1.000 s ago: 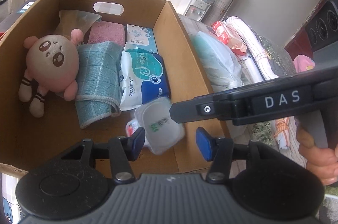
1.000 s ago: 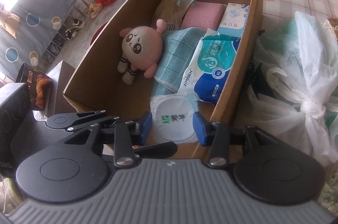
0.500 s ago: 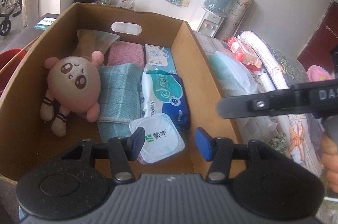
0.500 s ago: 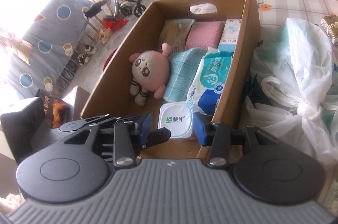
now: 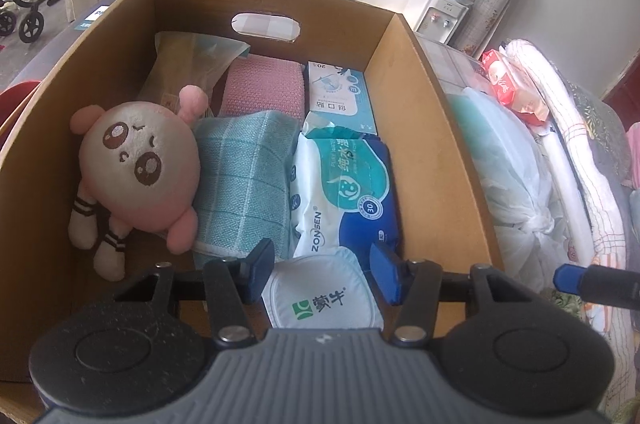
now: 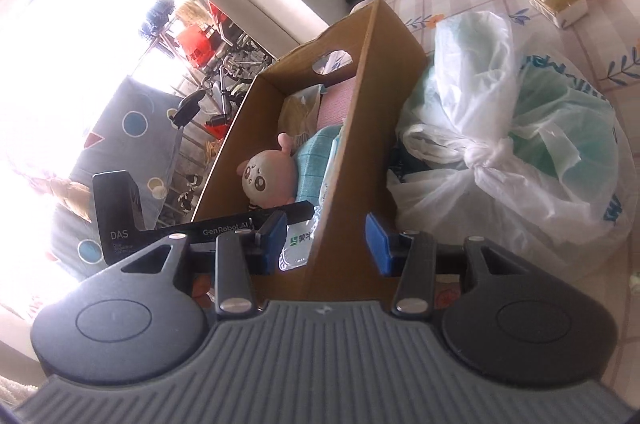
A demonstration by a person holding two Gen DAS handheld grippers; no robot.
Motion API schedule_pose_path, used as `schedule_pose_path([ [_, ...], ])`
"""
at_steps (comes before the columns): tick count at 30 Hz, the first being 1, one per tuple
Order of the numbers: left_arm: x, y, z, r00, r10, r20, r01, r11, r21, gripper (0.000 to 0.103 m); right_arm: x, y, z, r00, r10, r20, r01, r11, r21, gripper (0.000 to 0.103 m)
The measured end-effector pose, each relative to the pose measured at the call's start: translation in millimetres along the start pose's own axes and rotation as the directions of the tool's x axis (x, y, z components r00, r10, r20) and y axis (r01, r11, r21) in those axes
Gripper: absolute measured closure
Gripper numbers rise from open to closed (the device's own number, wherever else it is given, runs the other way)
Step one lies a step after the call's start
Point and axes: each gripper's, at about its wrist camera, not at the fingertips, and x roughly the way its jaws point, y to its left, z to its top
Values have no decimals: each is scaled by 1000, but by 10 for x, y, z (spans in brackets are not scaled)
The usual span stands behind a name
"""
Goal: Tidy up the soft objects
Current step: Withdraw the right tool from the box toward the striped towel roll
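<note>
An open cardboard box (image 5: 432, 112) holds a pink plush toy (image 5: 140, 160), a teal towel (image 5: 244, 180), a pink towel (image 5: 262, 84), a blue and white wipes pack (image 5: 344, 192) and a small blue box (image 5: 338, 88). A white pouch with a green logo (image 5: 324, 300) lies in the near right corner. My left gripper (image 5: 322, 272) hovers open over it, one pad on each side, neither visibly pressing. My right gripper (image 6: 326, 240) is open and empty, low outside the box's near right corner (image 6: 360, 128). Its blue tip (image 5: 568, 276) shows in the left wrist view.
A tied white plastic bag (image 6: 520, 152) sits against the box's right wall on a checked cloth. A tan packet (image 6: 556, 0) and a red tissue pack (image 5: 512, 88) lie farther off. A water dispenser (image 5: 440, 8) stands behind, a wheelchair (image 5: 24, 4) far left.
My right gripper has drawn back out of the box to its right side and rolled. The white pouch has settled in the near corner. My left gripper has shifted over it.
</note>
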Motion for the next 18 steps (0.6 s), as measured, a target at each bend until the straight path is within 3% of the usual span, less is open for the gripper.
schedule_pose_path([
  [7, 132, 39, 1, 998, 8, -59, -10, 999, -36, 55, 27, -86, -36, 1000, 27, -11, -26, 999, 18, 58],
  [14, 173, 82, -99, 981, -125, -145, 109, 987, -116, 54, 29, -64, -37, 999, 32, -16, -32, 999, 22, 58],
  [18, 229, 106, -184, 953, -242, -182, 203, 957, -209, 52, 33, -74, -56, 999, 29, -16, -28, 999, 28, 57],
])
